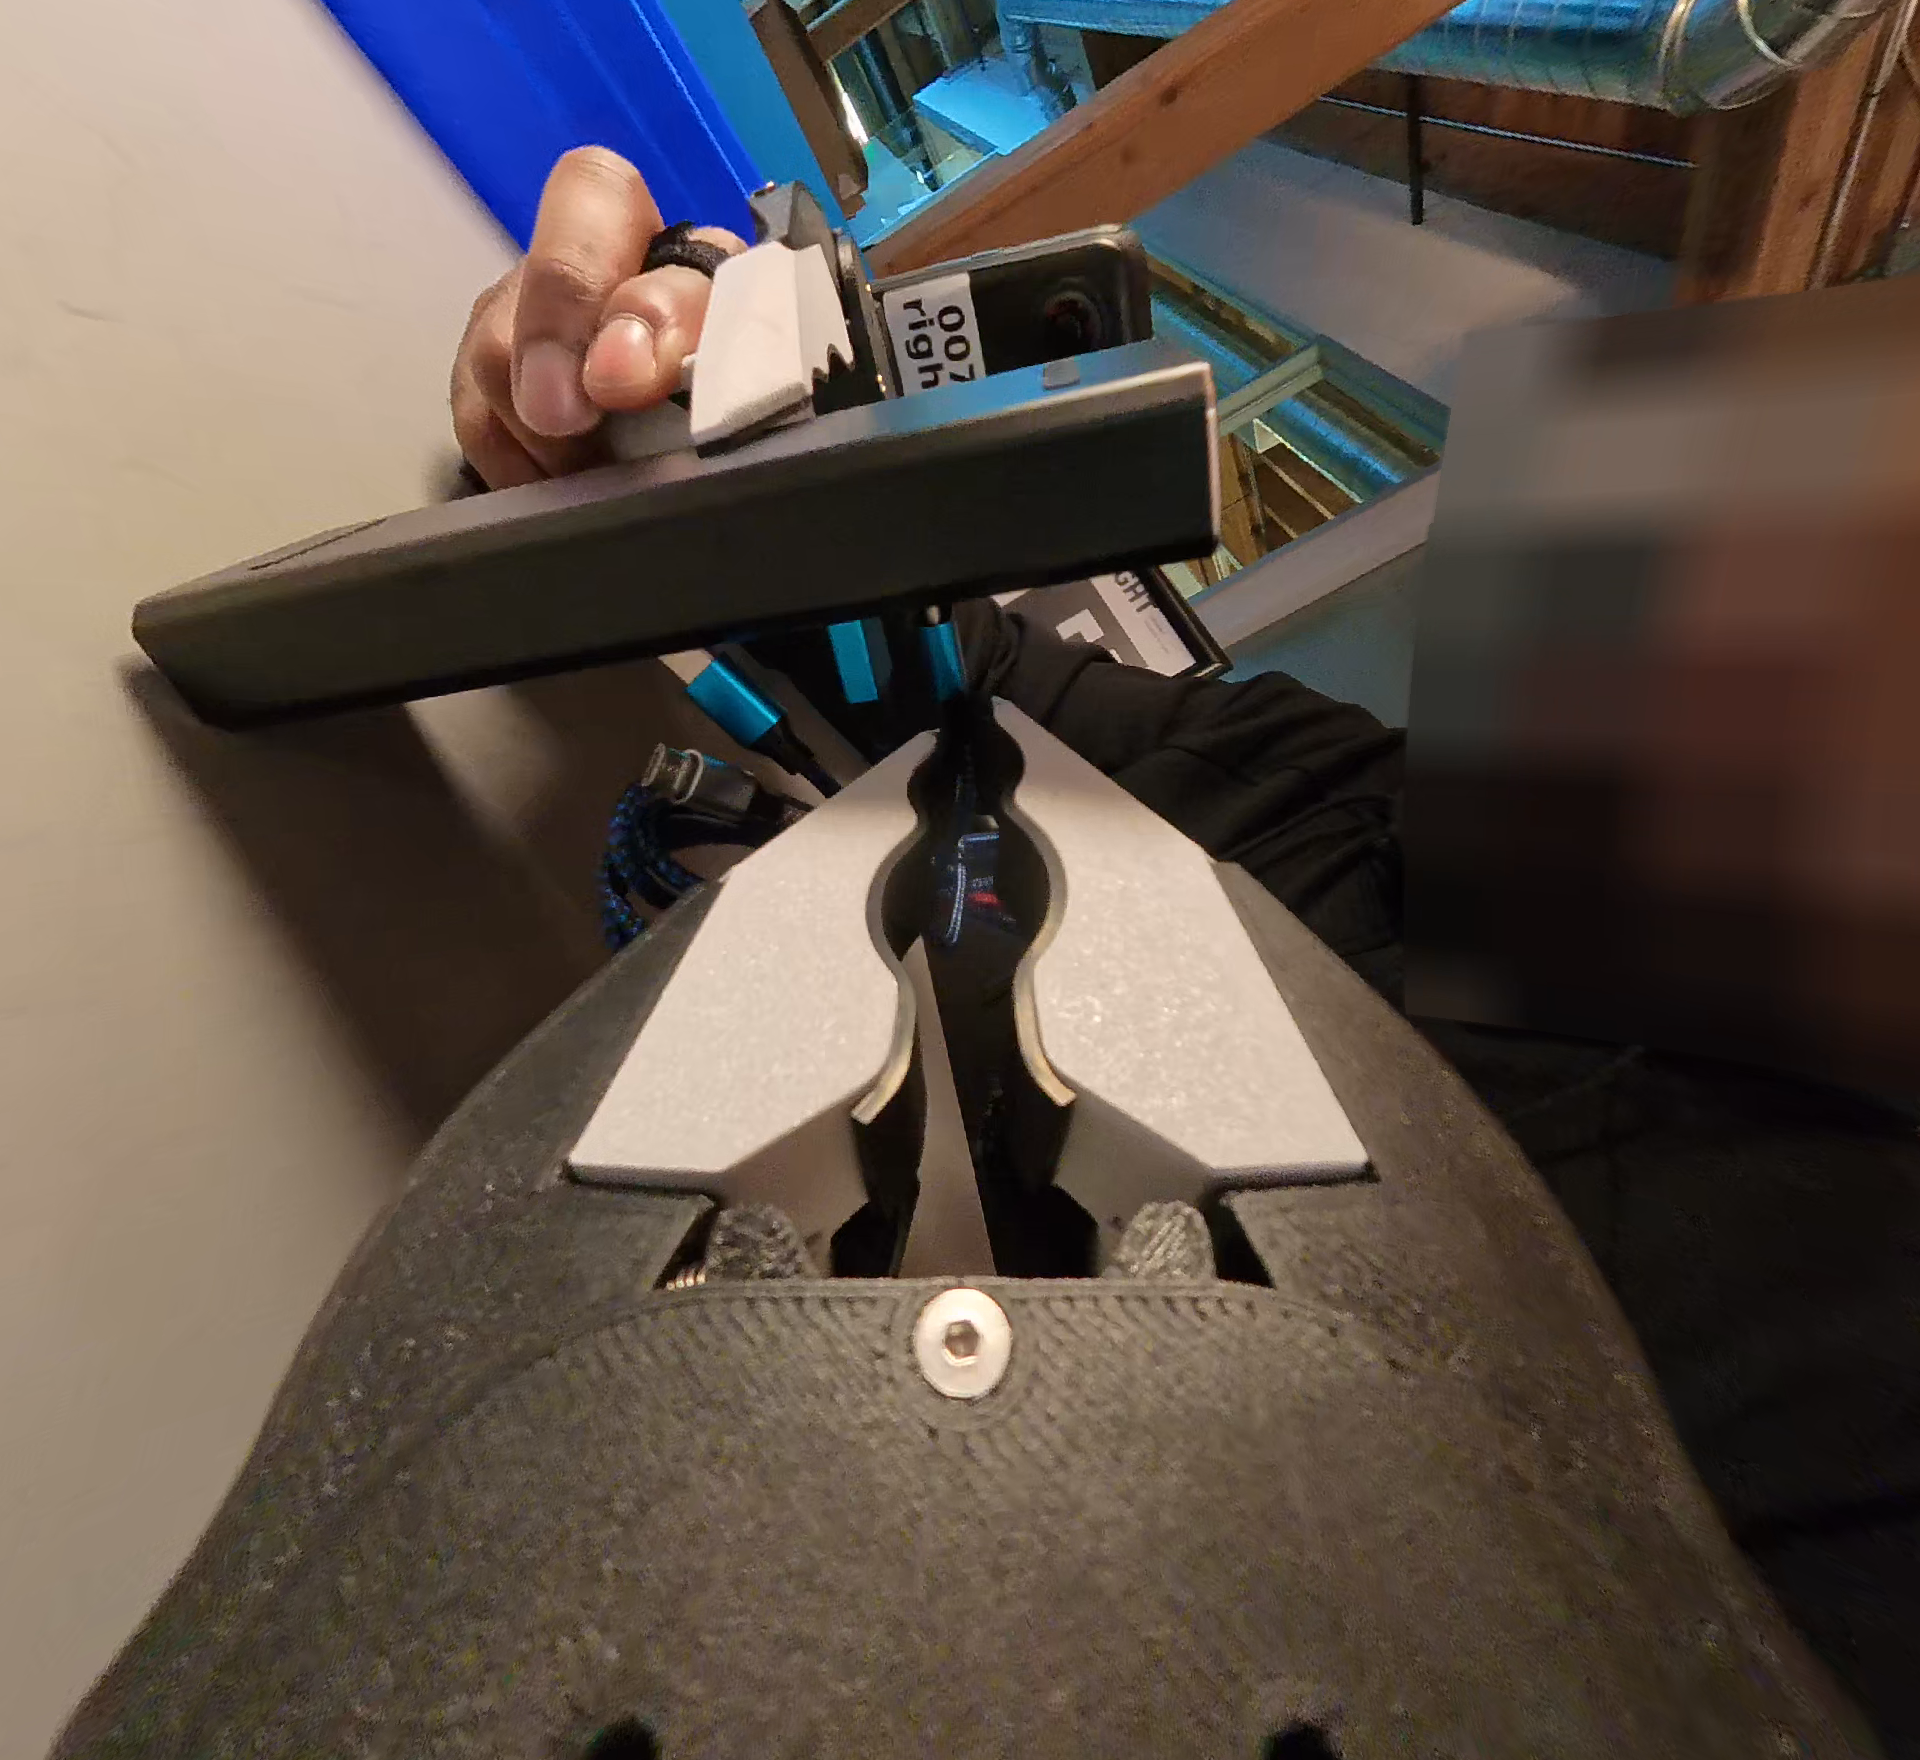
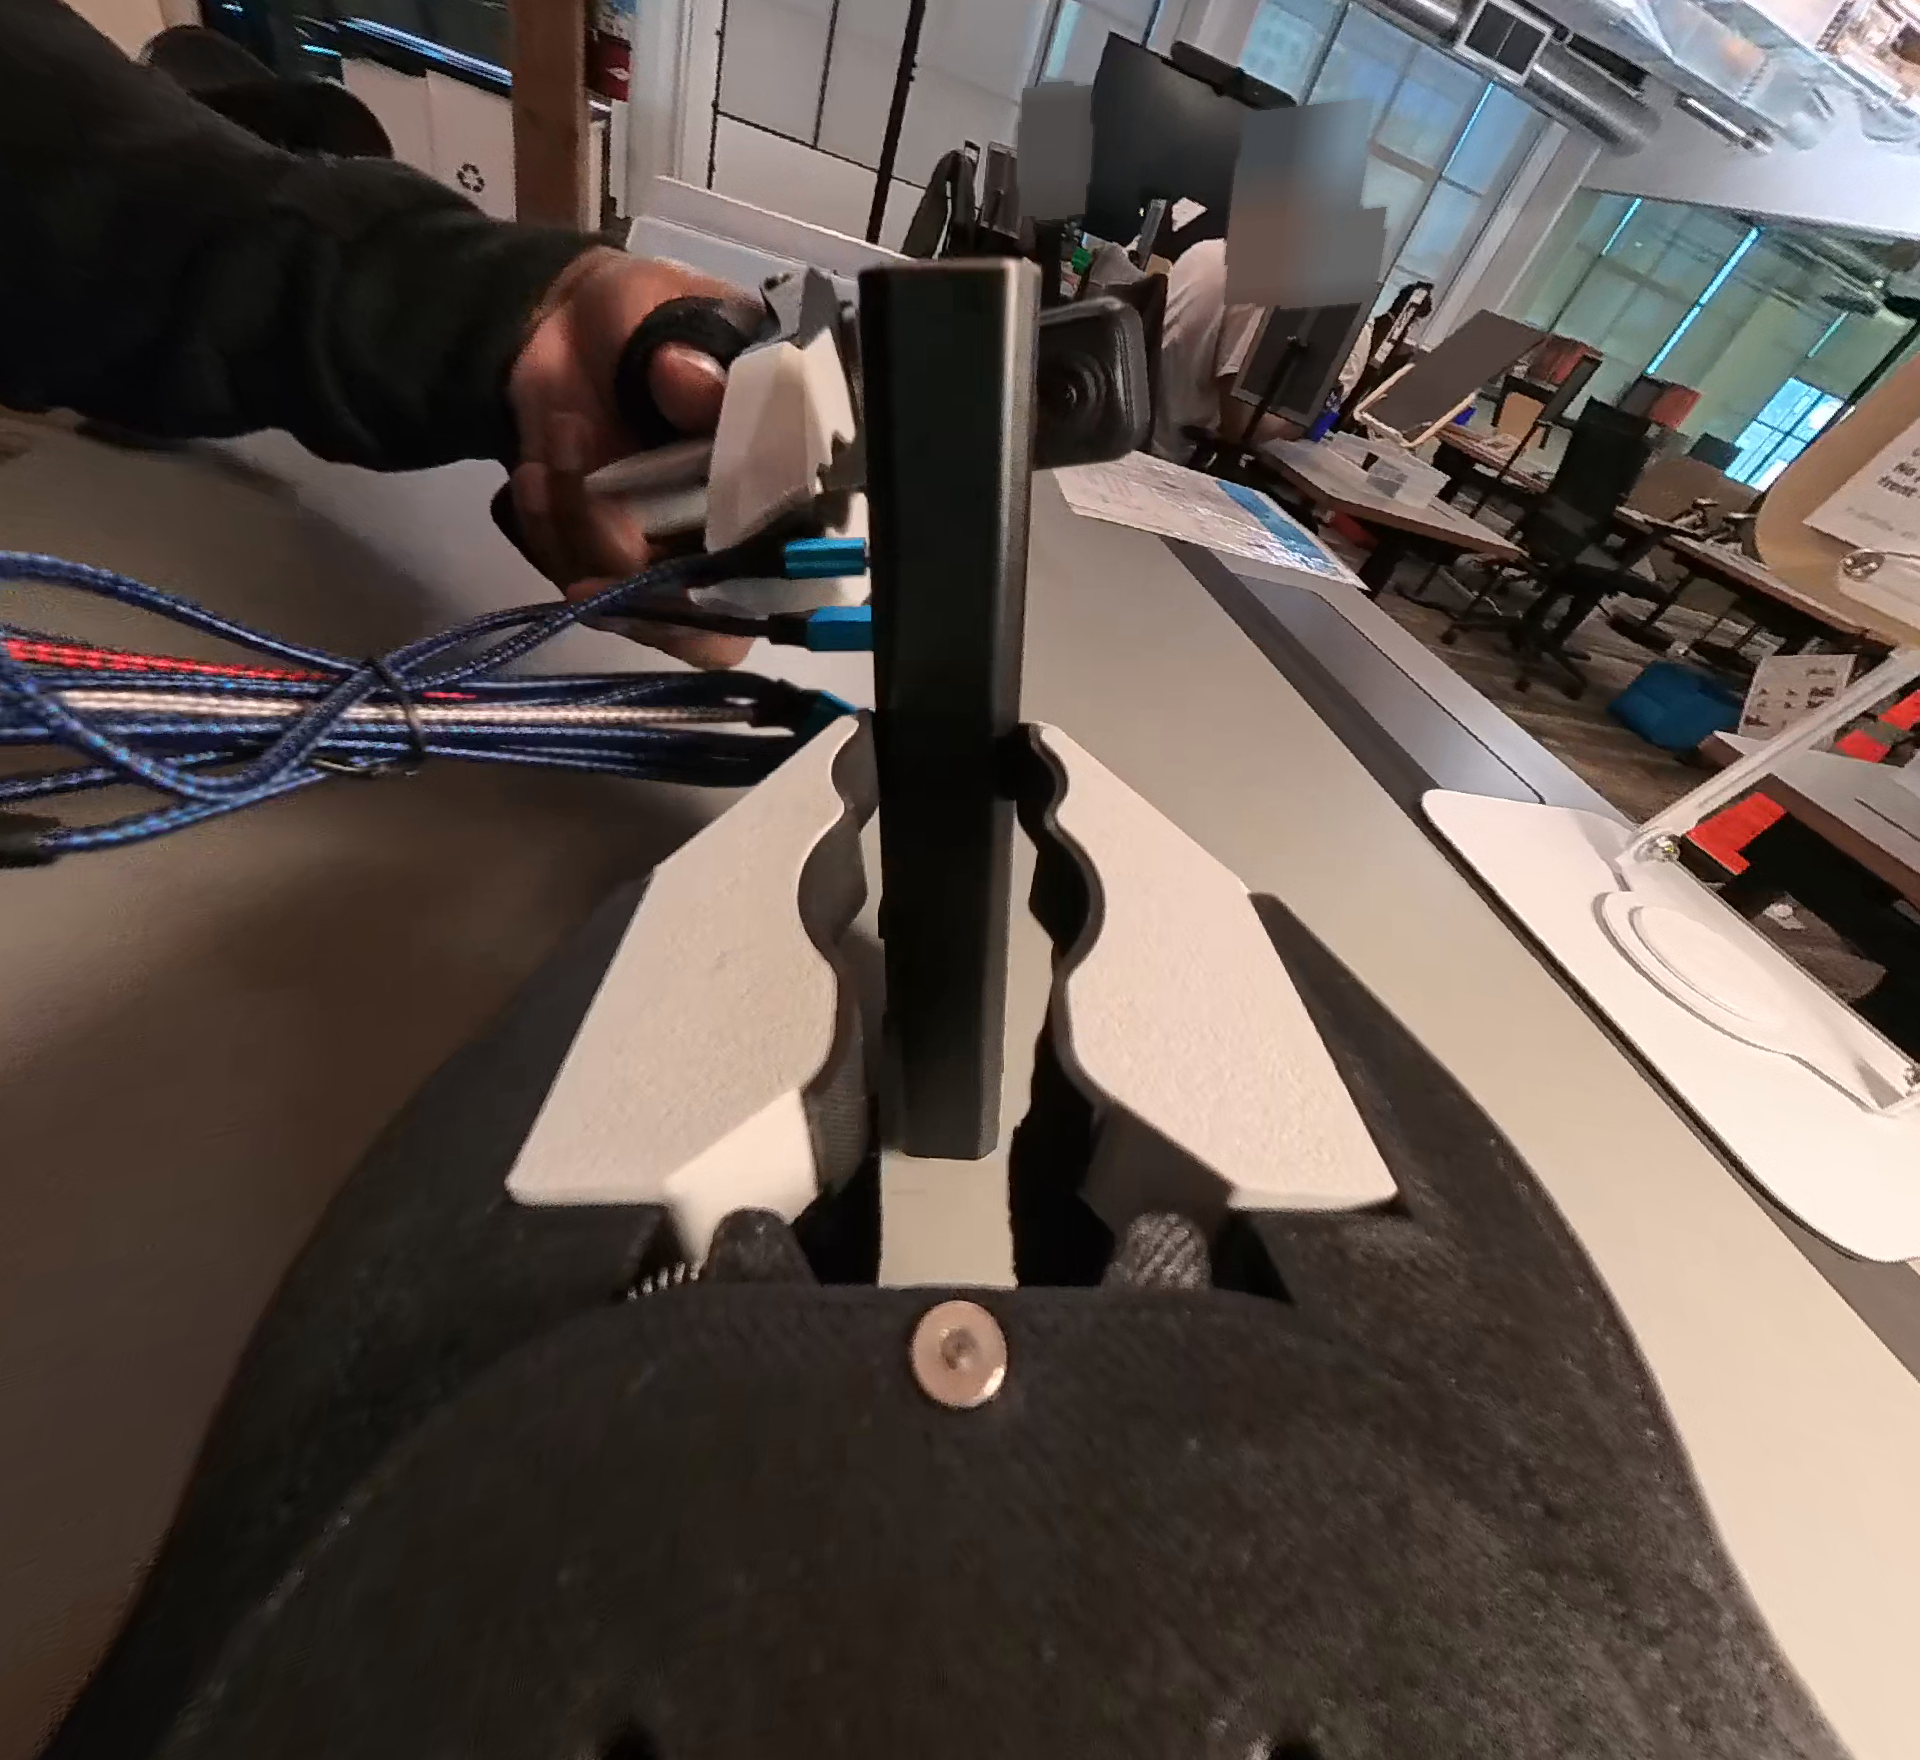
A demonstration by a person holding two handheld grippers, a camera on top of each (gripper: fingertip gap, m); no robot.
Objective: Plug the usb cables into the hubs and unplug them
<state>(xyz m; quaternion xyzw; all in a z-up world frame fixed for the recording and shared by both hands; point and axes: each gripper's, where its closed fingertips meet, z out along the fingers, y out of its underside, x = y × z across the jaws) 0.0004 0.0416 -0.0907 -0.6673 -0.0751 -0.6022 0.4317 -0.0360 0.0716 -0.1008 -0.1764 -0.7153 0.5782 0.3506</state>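
A long black USB hub [image 2: 940,879] stands upright between the fingers of my right gripper [image 2: 945,754], which is shut on it above the grey table [image 2: 1195,775]. Two blue USB plugs [image 2: 826,557] sit in the hub's left side. In the left wrist view the hub [image 1: 675,557] lies across the frame. My left gripper [image 1: 961,754] is shut on a dark braided cable just behind a blue plug [image 1: 940,661] that meets the hub's underside. A second blue plug [image 1: 857,661] sits beside it. The ports themselves are hidden.
A bundle of blue, red and silver braided cables [image 2: 312,713] hangs to the left. A loose silver plug [image 1: 675,770] lies under the hub. A white lamp base [image 2: 1662,931] and papers [image 2: 1216,505] are on the table's right. Office desks and chairs stand beyond. Spacing between my two grippers at the tips: around 5 cm.
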